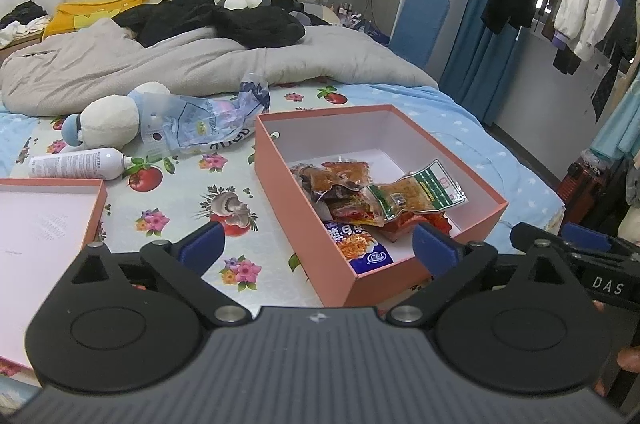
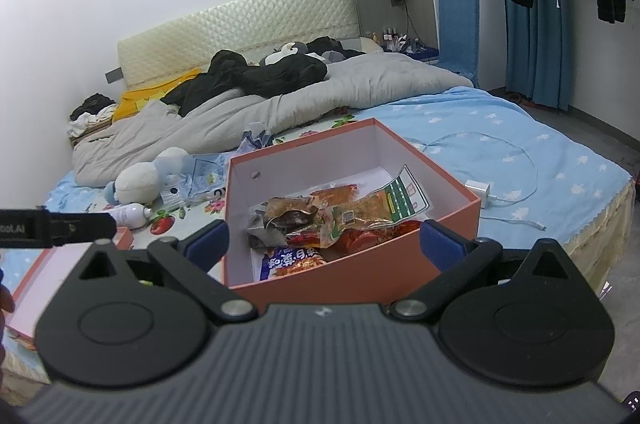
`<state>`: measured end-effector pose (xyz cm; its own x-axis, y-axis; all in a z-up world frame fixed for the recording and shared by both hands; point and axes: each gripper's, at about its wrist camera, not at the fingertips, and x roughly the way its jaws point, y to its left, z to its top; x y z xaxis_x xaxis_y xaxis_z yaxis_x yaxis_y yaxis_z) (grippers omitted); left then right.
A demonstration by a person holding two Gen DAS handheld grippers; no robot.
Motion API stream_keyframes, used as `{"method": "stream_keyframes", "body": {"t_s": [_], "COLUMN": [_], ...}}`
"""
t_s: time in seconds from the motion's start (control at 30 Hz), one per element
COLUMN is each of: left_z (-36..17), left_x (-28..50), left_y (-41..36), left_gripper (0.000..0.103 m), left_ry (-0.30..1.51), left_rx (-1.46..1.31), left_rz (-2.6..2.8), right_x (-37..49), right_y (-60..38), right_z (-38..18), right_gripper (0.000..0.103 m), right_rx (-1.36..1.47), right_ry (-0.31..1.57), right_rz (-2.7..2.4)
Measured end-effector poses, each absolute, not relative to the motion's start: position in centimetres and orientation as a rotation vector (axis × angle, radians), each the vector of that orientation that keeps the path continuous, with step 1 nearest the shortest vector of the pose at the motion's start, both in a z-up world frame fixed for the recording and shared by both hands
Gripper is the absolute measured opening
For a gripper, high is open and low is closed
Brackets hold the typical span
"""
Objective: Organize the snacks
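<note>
Both tongs released, nothing between their pads.
Left tongs (image 1: 318,244) and right tongs (image 2: 324,244) hover before the orange box (image 1: 304,220) of snack packets (image 1: 416,194) on the bed.

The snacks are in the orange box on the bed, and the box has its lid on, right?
Not quite. The snacks are in the orange box on the bed, but the box is open, with no lid on it. The right wrist view looks straight into it.
</note>
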<state>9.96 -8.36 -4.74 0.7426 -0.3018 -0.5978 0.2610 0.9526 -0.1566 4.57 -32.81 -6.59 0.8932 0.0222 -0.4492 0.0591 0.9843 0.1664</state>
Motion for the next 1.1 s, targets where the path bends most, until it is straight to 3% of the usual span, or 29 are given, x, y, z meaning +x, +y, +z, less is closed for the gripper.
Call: {"method": "stream_keyframes", "body": {"t_s": [1.1], "left_z": [-4.6], "left_x": [11.1], "left_y": [-9.1], "left_gripper": [0.103], "left_ry": [0.689], "left_rx": [-0.024], "left_rz": [-0.298], "right_x": [5.7], "right_y": [-33.2], "right_z": [-7.0], "right_gripper": [0.103], "right_rx": [0.211], "right_ry": [0.47], "right_rz": [-0.019]}}
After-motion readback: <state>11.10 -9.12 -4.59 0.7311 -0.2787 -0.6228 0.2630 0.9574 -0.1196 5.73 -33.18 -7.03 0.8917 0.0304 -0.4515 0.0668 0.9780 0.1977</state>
